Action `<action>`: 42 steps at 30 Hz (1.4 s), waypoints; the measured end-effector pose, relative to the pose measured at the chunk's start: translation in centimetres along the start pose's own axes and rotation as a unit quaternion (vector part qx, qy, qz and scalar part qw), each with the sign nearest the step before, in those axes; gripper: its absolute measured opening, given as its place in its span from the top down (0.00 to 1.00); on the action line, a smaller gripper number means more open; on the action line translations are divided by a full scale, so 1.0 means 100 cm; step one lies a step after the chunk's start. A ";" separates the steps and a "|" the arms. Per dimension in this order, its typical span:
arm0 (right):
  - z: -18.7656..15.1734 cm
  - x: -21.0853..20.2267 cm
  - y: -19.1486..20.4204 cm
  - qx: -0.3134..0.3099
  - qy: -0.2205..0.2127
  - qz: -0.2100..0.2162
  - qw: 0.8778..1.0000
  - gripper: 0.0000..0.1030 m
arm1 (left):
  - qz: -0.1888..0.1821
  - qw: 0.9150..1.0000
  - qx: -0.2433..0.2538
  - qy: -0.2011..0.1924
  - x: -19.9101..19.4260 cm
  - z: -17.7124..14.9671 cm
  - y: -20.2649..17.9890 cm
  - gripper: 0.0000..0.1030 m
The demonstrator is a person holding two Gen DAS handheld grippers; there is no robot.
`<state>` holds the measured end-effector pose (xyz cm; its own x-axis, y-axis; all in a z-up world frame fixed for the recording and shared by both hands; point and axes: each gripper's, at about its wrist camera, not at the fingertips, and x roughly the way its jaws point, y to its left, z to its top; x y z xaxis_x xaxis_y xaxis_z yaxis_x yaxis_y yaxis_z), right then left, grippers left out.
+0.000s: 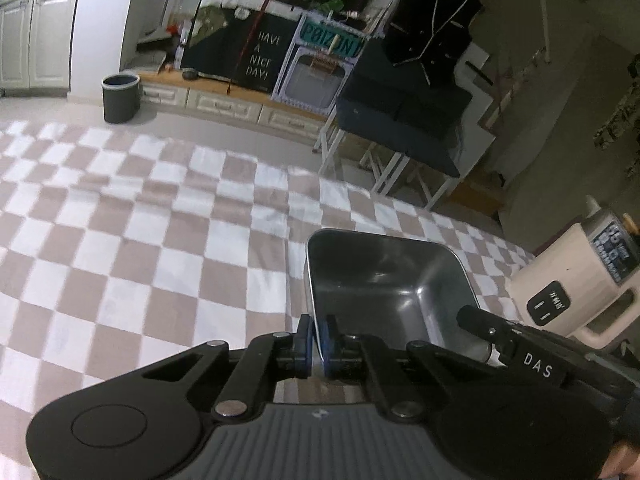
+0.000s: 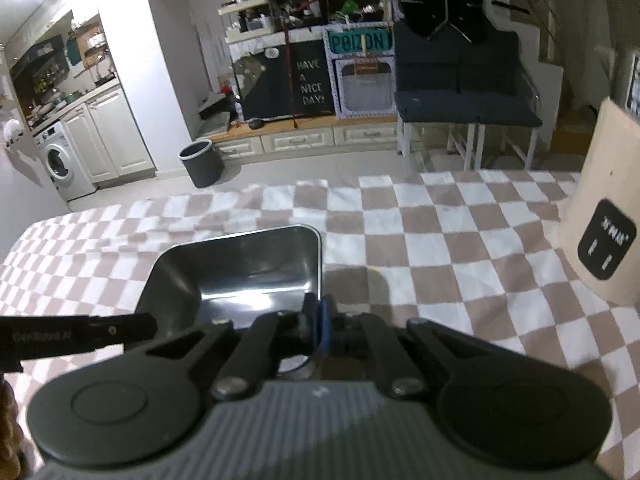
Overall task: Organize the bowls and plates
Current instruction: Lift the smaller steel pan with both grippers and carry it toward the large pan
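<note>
A rectangular stainless steel bowl (image 1: 384, 280) sits on the checkered cloth (image 1: 140, 240). My left gripper (image 1: 318, 346) is shut on the bowl's left wall near its near corner. In the right wrist view the same bowl (image 2: 240, 272) is held by my right gripper (image 2: 316, 326), shut on the bowl's right wall. Each gripper shows in the other's view: the right one (image 1: 508, 336) and the left one (image 2: 80, 334). The bowl looks empty.
A beige plastic container (image 1: 580, 284) with a black label stands on the cloth to the right, also in the right wrist view (image 2: 600, 220). Beyond the table are a dark bin (image 2: 201, 162), a navy bench (image 2: 464, 112) and cabinets.
</note>
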<state>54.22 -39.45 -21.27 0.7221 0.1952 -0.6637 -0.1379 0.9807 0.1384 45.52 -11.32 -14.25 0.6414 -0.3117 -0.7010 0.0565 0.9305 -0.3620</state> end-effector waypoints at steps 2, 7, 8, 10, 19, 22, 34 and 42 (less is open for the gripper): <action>0.002 -0.013 0.004 0.001 -0.009 0.007 1.000 0.97 | 0.000 1.000 0.002 -0.008 -0.014 0.001 0.000 0.96; 0.001 -0.044 0.023 -0.001 -0.026 0.018 0.999 0.97 | 0.000 1.000 0.006 -0.021 -0.051 -0.001 0.001 0.96; 0.001 -0.049 0.024 0.001 -0.026 0.021 0.999 0.97 | -0.001 1.000 0.008 -0.025 -0.059 -0.002 0.000 0.96; -0.001 -0.061 0.028 0.009 -0.029 0.026 0.999 0.96 | -0.002 0.999 0.013 -0.032 -0.074 -0.003 0.000 0.96; -0.020 -0.111 0.045 0.024 -0.043 0.045 0.998 0.95 | -0.016 0.998 0.023 -0.053 -0.136 -0.016 0.006 0.96; -0.029 -0.125 0.051 0.028 -0.045 0.049 0.997 0.95 | -0.021 0.998 0.033 -0.057 -0.154 -0.025 0.009 0.95; -0.062 -0.162 0.088 0.024 -0.036 0.072 0.996 0.93 | -0.026 0.996 0.033 -0.072 -0.219 -0.060 0.044 0.95; -0.074 -0.168 0.121 0.010 -0.019 0.099 0.995 0.91 | 0.005 0.996 0.034 -0.079 -0.252 -0.072 0.074 0.95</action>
<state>35.43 -30.84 -13.89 0.7080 0.3828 -0.5934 -0.2657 0.9230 0.2784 24.24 2.03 -3.68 0.7542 -0.2732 -0.5971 0.0978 0.9459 -0.3093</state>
